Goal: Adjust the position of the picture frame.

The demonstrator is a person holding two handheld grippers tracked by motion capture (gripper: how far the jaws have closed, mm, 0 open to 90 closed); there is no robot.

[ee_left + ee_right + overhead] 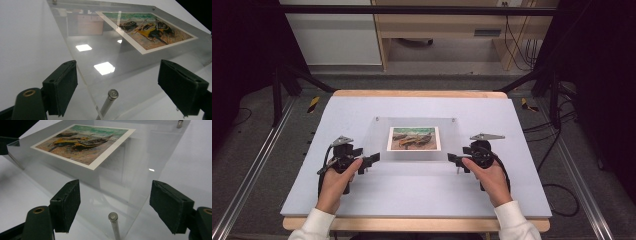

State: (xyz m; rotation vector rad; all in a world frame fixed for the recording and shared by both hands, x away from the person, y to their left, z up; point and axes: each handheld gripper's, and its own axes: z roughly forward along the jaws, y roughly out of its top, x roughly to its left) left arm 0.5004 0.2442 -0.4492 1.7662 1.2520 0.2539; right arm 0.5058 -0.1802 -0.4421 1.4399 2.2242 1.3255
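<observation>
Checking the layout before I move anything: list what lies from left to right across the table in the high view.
Left hand-held gripper → clear acrylic frame → boat picture inside it → right hand-held gripper.
</observation>
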